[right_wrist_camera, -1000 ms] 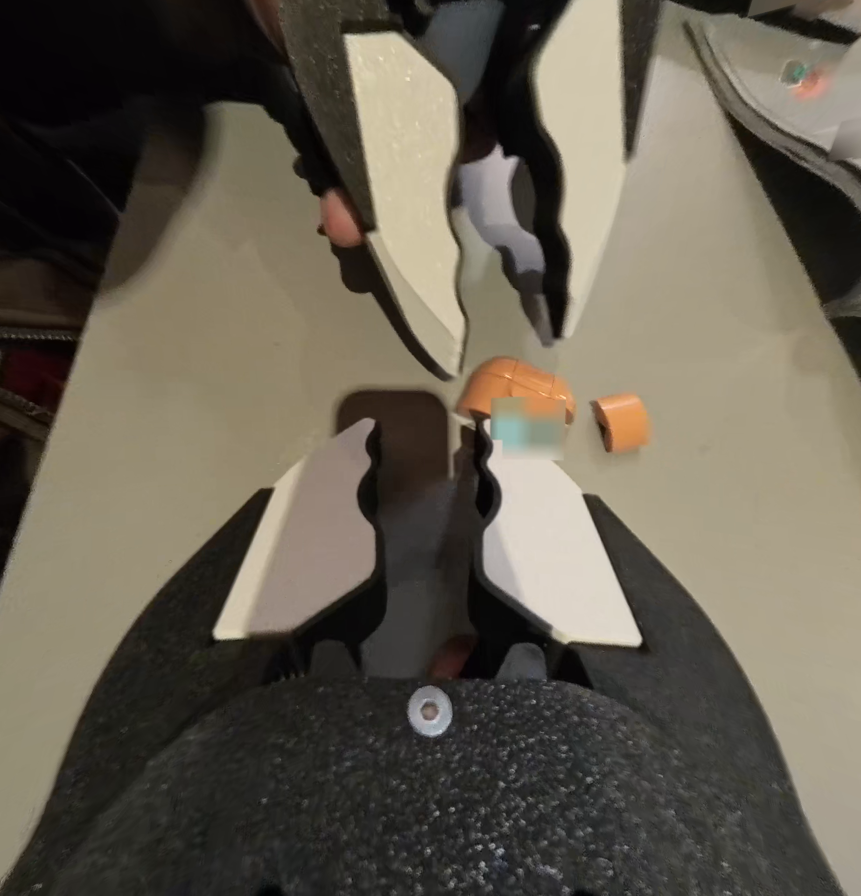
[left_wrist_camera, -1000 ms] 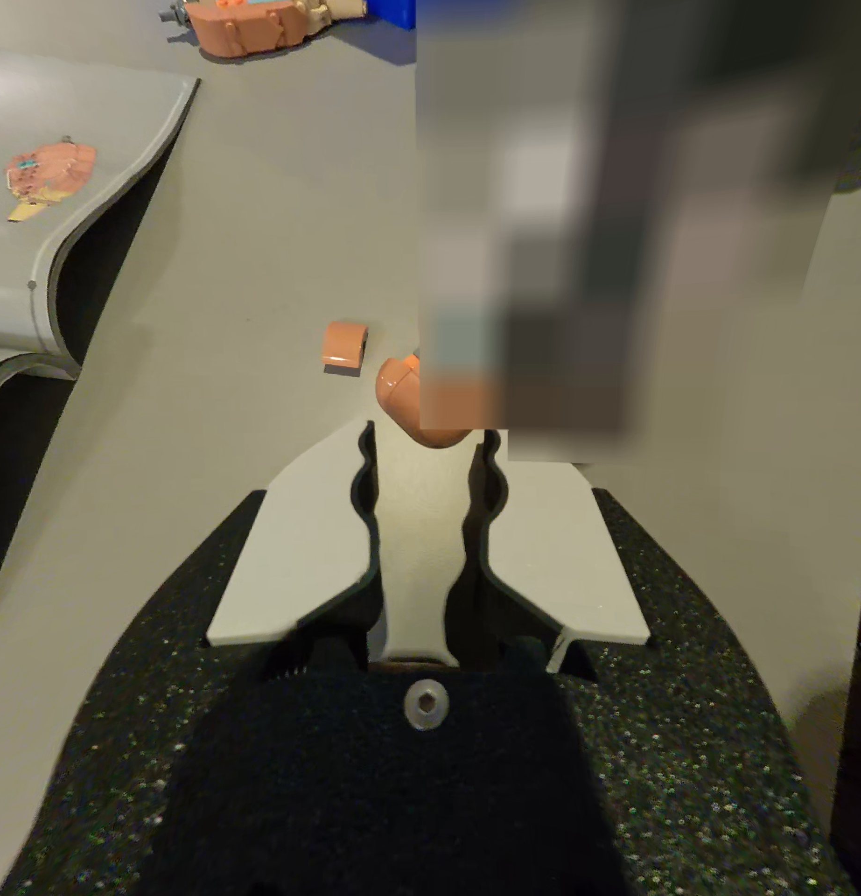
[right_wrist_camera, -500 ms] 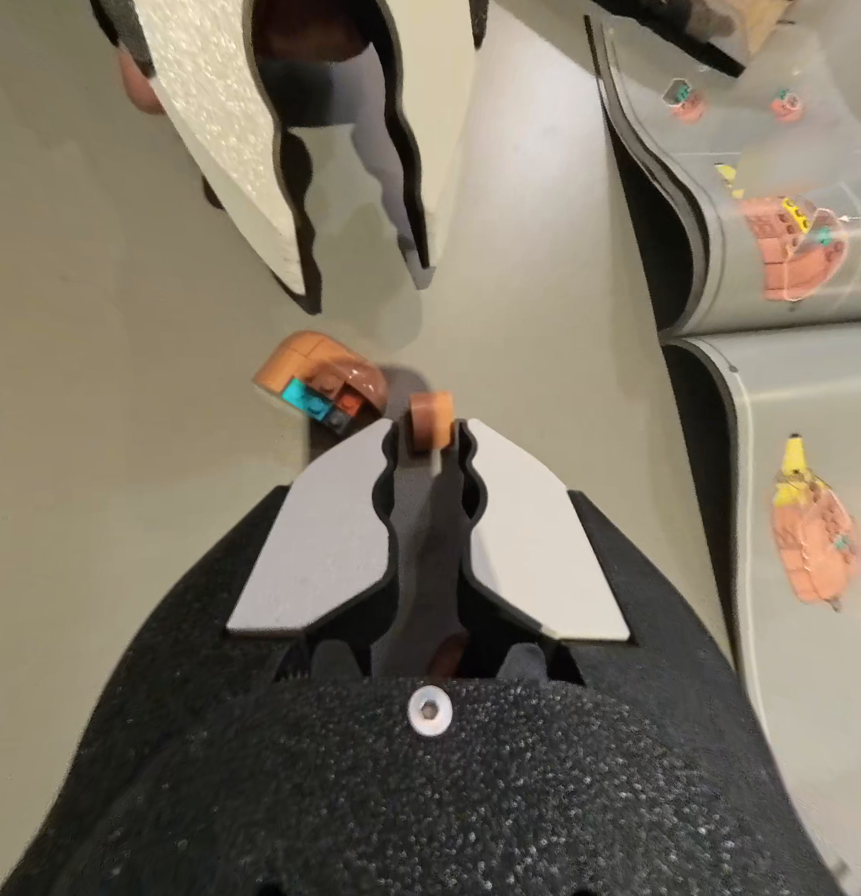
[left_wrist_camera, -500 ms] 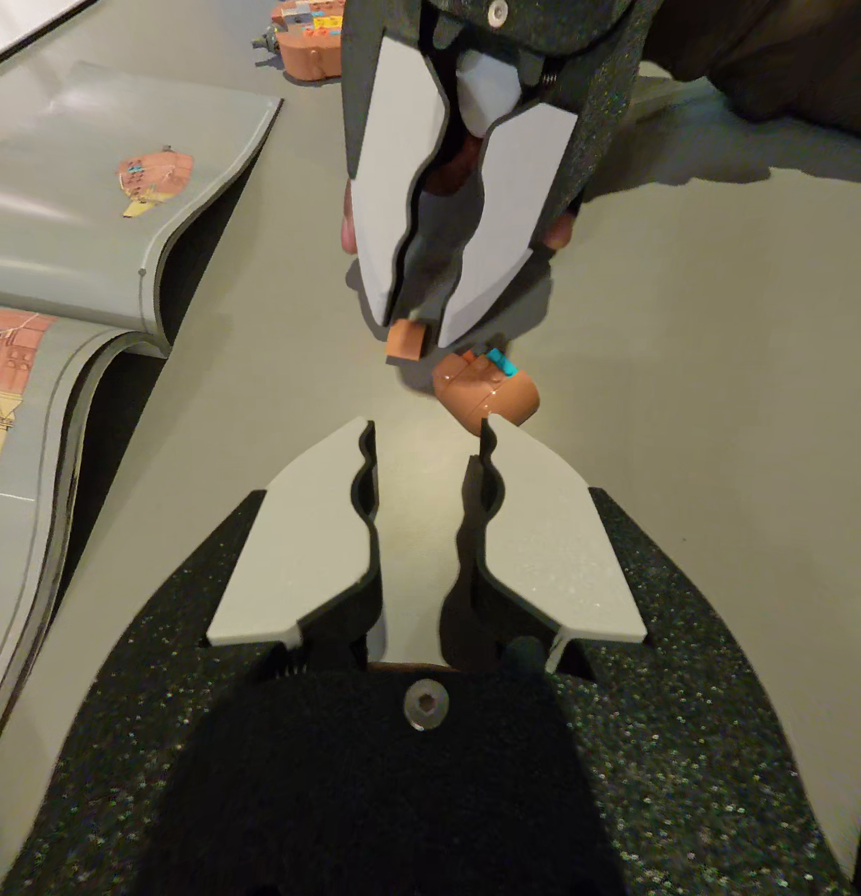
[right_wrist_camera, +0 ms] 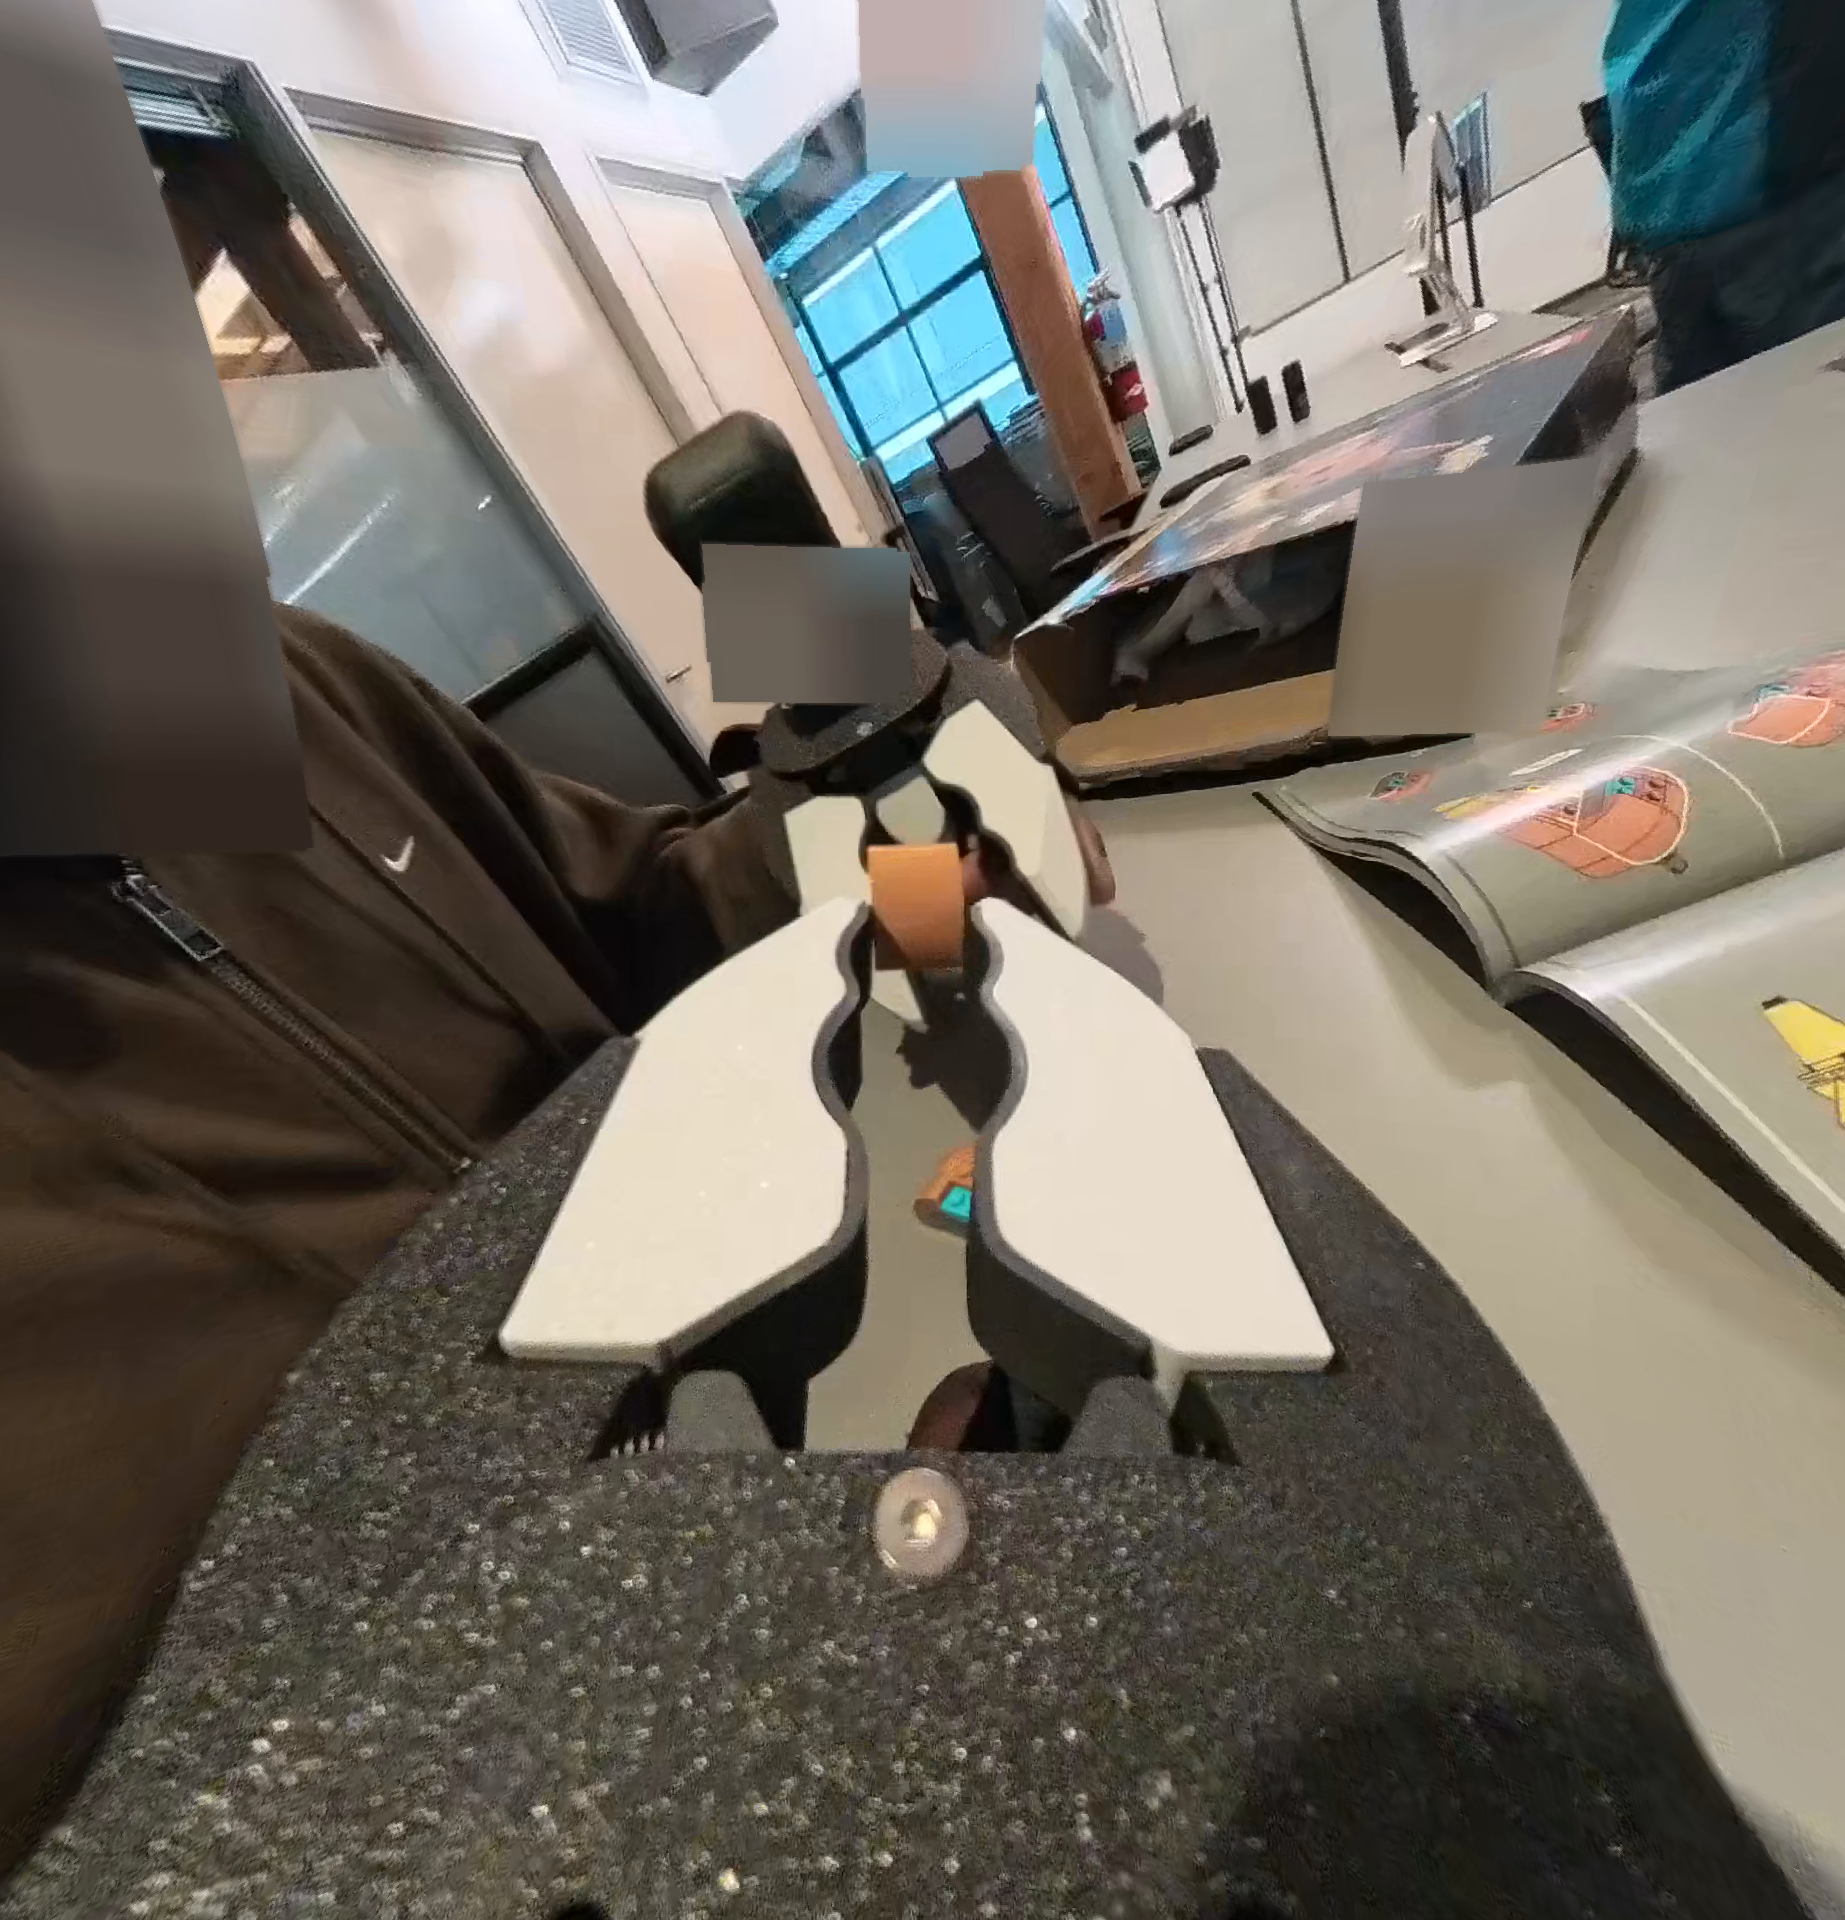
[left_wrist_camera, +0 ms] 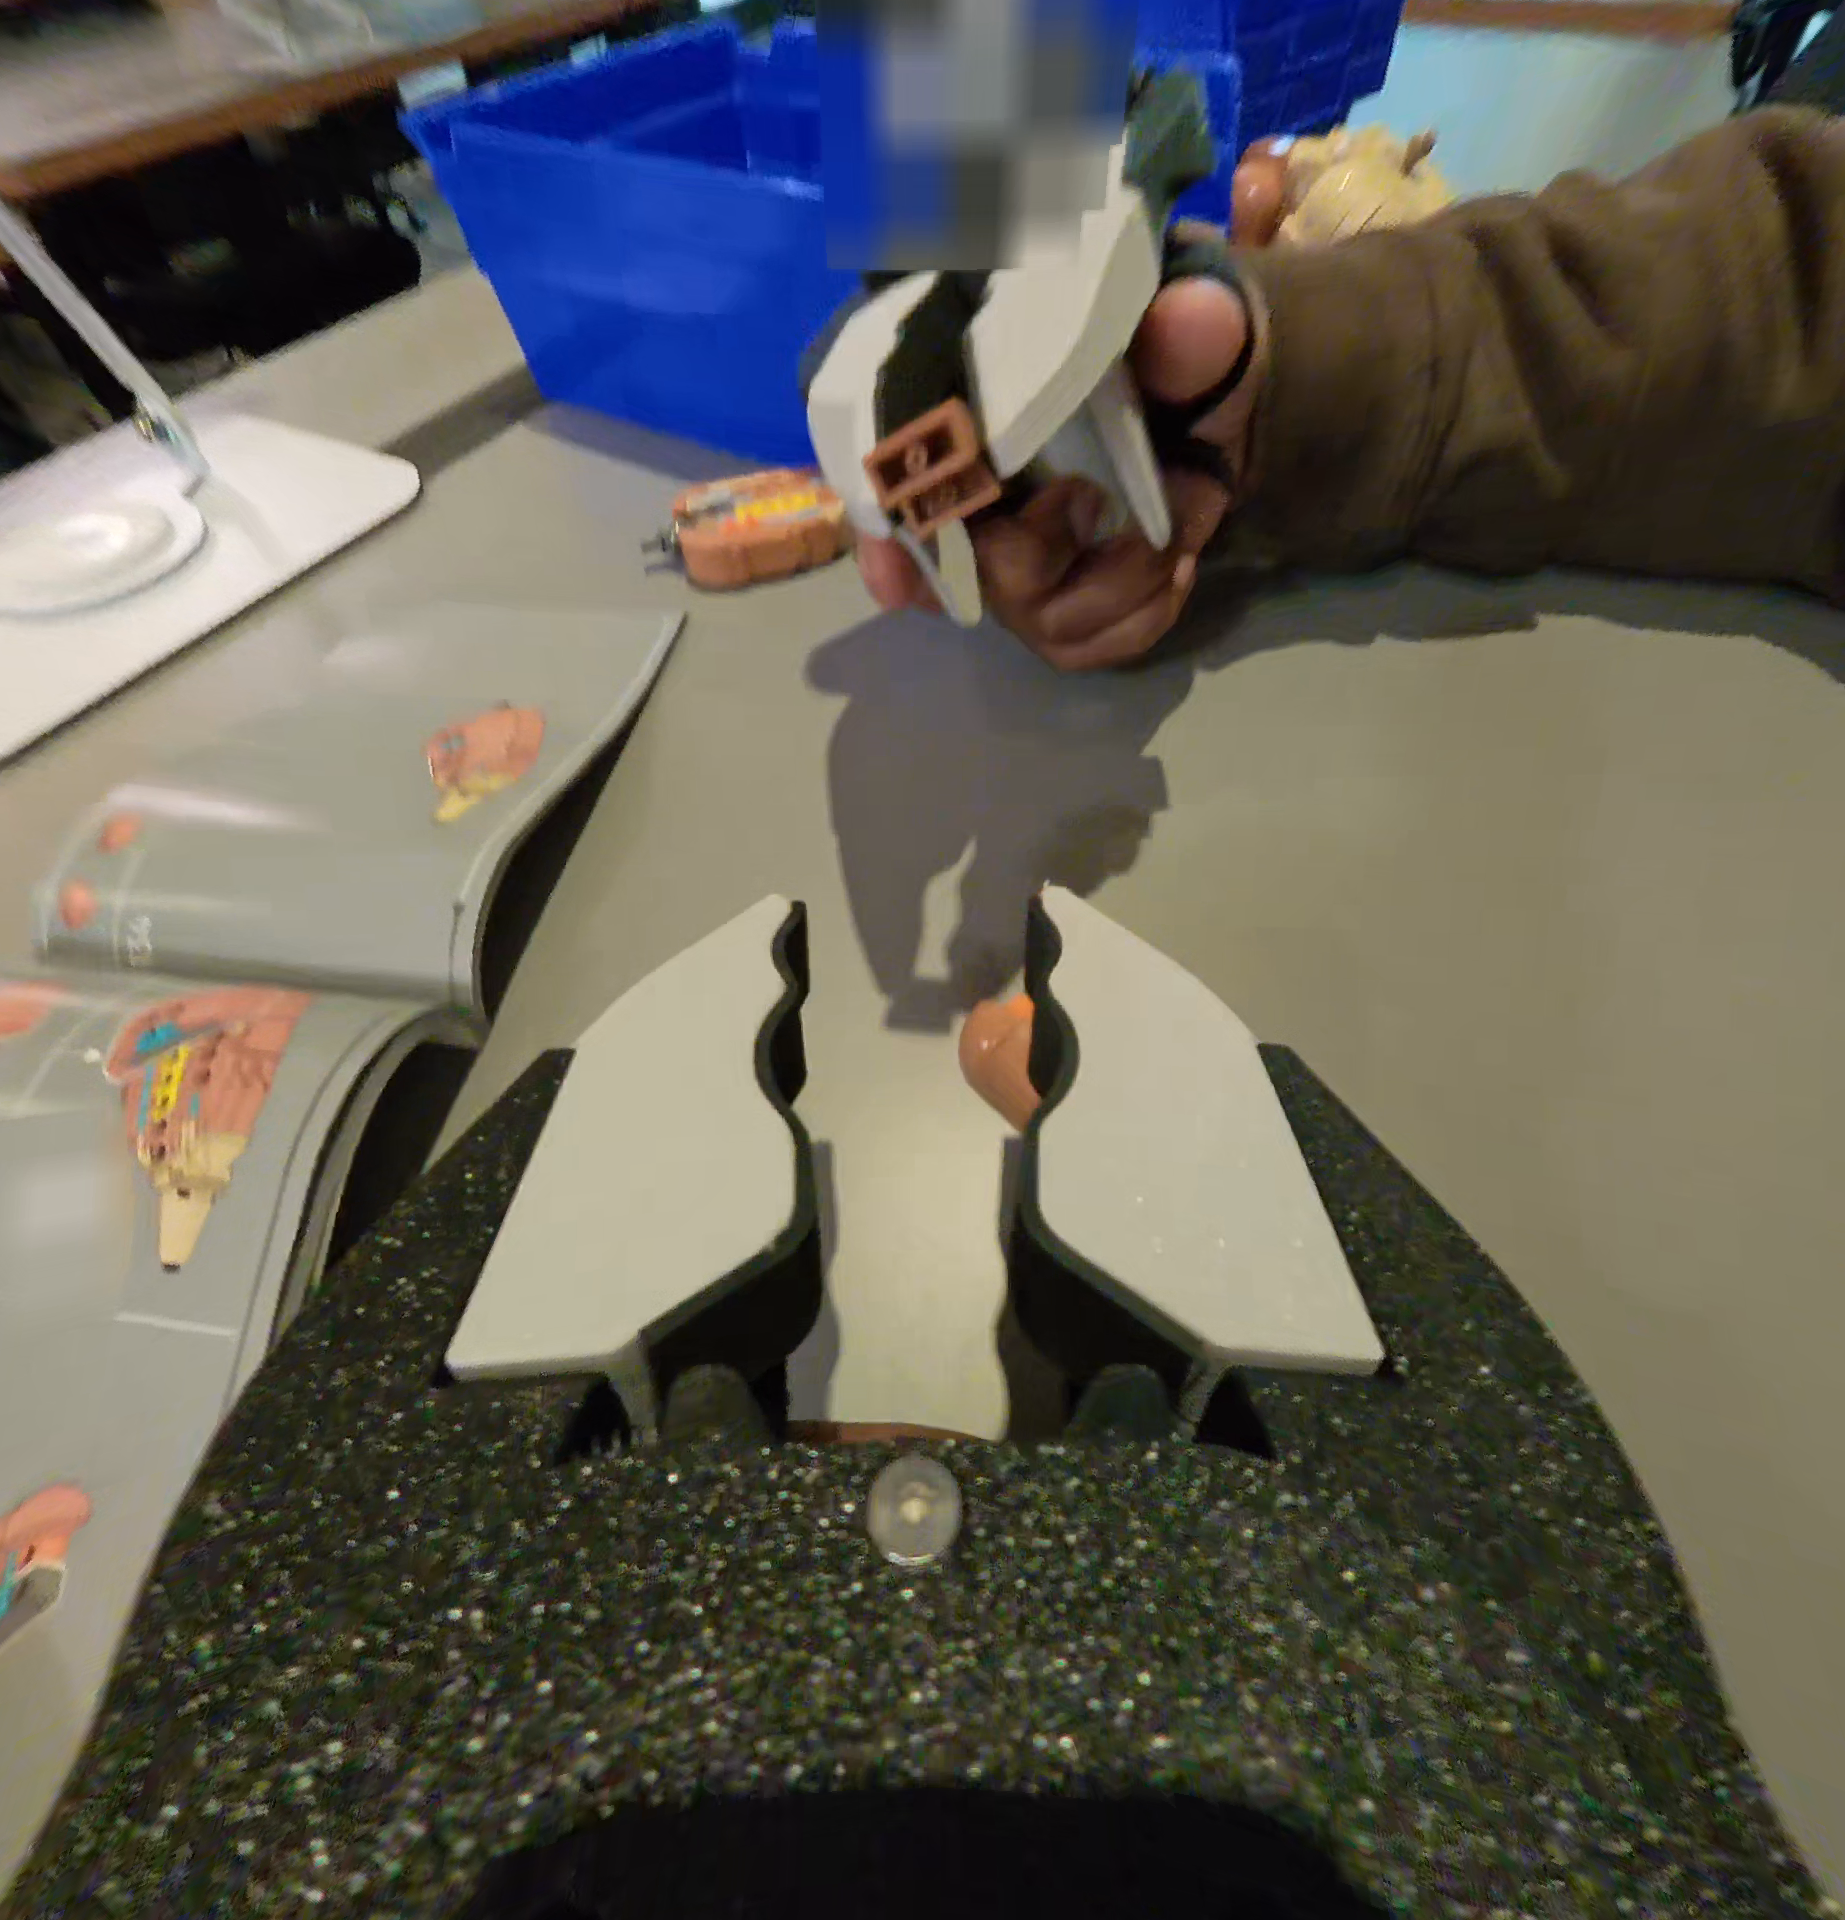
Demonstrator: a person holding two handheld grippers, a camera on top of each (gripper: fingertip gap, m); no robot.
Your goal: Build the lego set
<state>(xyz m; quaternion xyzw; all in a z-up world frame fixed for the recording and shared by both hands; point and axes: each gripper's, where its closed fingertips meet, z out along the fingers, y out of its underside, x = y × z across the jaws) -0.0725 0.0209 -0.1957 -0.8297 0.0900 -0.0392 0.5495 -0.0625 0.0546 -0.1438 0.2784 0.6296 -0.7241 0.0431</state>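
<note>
Your right gripper (right_wrist_camera: pixel 923 920) pinching a small orange brick (right_wrist_camera: pixel 916 904) up in the air, your left gripper (left_wrist_camera: pixel 913 935) empty with jaws apart, picture booklet (left_wrist_camera: pixel 305 862) lying open nearby, no words readable.

I see matt grey finger plates on my left gripper (left_wrist_camera: pixel 913 935), set in a rough, speckled black body with a shiny metal screw (left_wrist_camera: pixel 913 1509). The small brown brick (left_wrist_camera: pixel 933 468) looks like smooth plastic; the rounded brown piece (left_wrist_camera: pixel 996 1055) is glossier. The table (left_wrist_camera: pixel 1417 935) is smooth matt grey. The instruction booklet (right_wrist_camera: pixel 1624 831) has glossy paper pages. The blue bin (left_wrist_camera: pixel 637 208) is shiny plastic.
</note>
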